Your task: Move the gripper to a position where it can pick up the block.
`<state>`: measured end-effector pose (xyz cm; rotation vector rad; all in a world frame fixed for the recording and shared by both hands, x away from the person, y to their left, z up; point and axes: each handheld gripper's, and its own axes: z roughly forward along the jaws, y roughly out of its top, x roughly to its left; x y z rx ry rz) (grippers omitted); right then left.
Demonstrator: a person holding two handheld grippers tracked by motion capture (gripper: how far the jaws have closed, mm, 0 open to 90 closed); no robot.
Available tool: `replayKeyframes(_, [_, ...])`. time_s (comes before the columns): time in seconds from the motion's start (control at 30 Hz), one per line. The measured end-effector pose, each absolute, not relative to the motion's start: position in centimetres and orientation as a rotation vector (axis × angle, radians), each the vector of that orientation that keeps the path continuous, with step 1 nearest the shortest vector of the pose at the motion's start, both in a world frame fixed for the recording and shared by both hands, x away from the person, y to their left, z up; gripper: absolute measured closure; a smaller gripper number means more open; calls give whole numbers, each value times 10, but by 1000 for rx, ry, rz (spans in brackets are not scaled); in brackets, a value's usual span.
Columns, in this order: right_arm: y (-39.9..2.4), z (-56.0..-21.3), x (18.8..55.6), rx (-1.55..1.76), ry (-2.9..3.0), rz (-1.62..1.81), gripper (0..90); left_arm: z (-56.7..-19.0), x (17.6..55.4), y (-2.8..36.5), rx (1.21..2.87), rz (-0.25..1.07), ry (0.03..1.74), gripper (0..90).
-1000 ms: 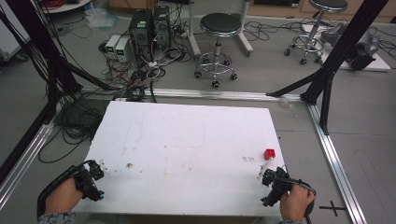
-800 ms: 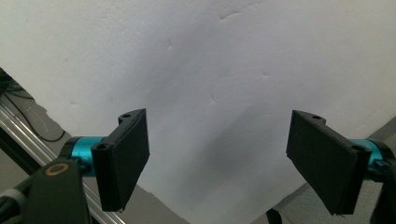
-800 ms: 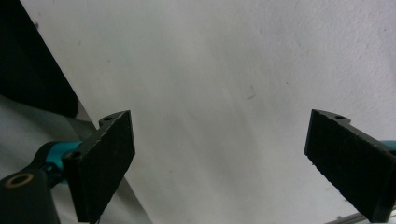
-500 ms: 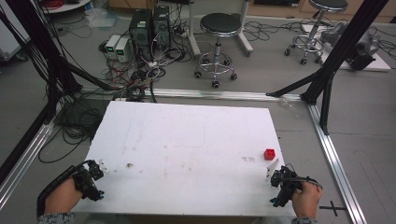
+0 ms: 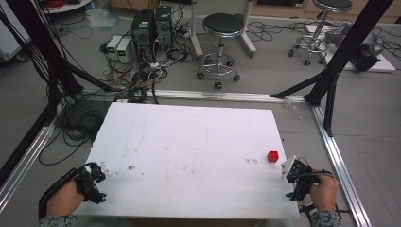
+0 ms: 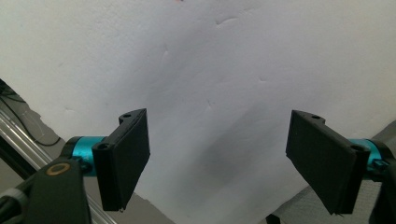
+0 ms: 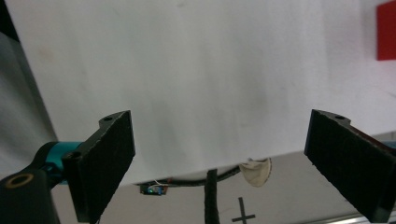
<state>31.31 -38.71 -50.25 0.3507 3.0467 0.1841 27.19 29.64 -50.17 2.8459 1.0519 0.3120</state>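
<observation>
White foam tabletop (image 5: 189, 156) carries a small red cube (image 5: 273, 156) near its right edge — just fwd of the right gripper (image 5: 294, 176). Left gripper (image 5: 94, 179) sits at near-left corner. Both grippers' jaws spread wide, empty.

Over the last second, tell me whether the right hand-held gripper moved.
Yes. The right hand-held gripper drew back toward the table's near right edge, farther from the fixed red block.

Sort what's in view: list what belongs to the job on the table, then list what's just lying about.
Job:
red block
white table
left tool, open
right tool, open

Lying about:
black stool
second stool
computer towers
floor cables
</observation>
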Motion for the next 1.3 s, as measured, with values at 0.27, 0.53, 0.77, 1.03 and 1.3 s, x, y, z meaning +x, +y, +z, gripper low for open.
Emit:
replayKeyframes(0.27, [-402,-492,336,286,3038,150,78,-501,272,294,2848,316,1039,219])
replayKeyframes(0.53, [-408,-478,360,218,3034,98,78,-503,272,292,2845,299,1035,219])
replayKeyframes(0.77, [-409,-467,380,197,3032,103,78,-504,272,290,2847,293,1025,220])
replayKeyframes(1.03, [-397,-469,405,138,3060,102,78,-504,272,288,2841,296,1018,219])
replayKeyframes(1.3, [-379,-477,423,84,3080,99,78,-505,273,286,2840,286,1010,220])
